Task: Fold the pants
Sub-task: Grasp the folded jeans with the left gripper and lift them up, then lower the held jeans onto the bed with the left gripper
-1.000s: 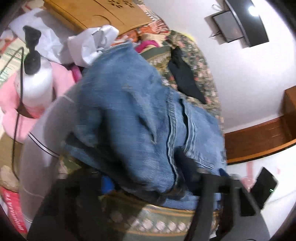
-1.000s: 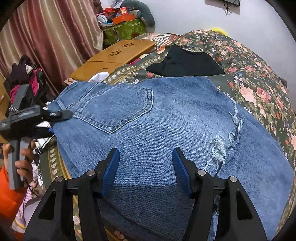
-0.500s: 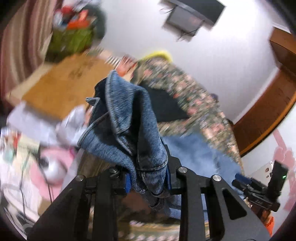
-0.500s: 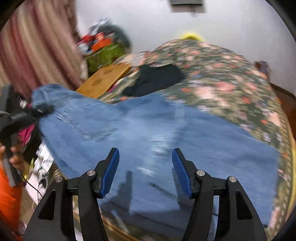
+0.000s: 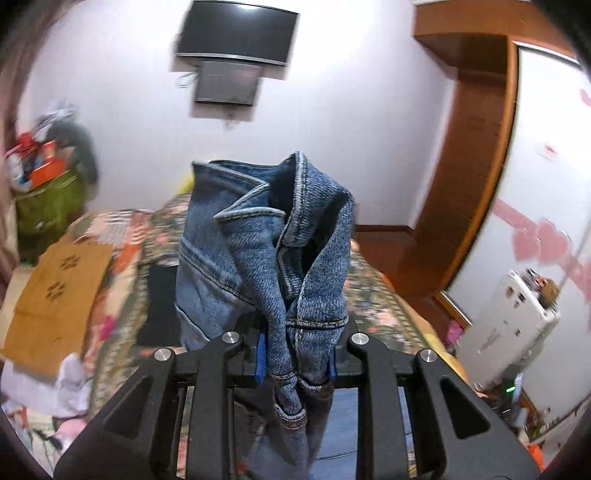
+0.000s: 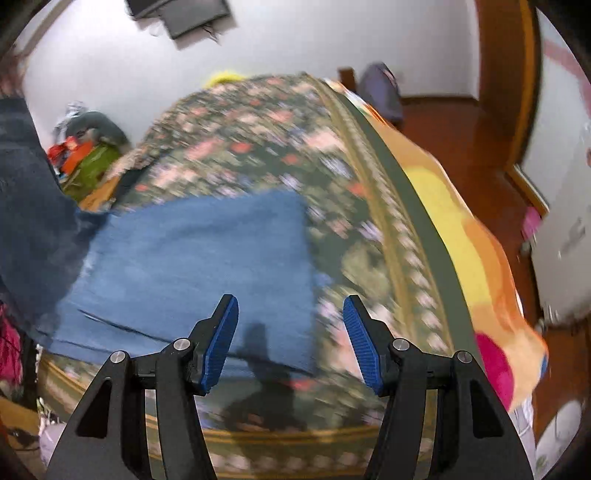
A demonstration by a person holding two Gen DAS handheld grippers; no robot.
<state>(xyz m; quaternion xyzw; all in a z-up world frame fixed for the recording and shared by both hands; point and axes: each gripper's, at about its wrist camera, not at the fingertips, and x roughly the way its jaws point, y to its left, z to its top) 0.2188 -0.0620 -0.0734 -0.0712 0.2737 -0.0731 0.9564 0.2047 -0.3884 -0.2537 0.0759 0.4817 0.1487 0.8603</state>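
Left wrist: left gripper (image 5: 295,360) jaws closing, clamped on a bunched fold of the jeans (image 5: 266,254), which blocks most of the bed (image 5: 380,306); TV (image 5: 236,33) on the wall above. Right wrist: blurred; right gripper (image 6: 291,341) released, empty, above the jeans' leg (image 6: 199,266) lying flat on the bed; bin (image 6: 88,166) beyond the bed.

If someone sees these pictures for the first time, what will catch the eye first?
First, the bunched jeans between the left gripper's closing jaws, filling the middle of the left view. Next, the right gripper, open and empty above the jeans' flat part on the floral bedspread. Then the dark TV high on the wall.
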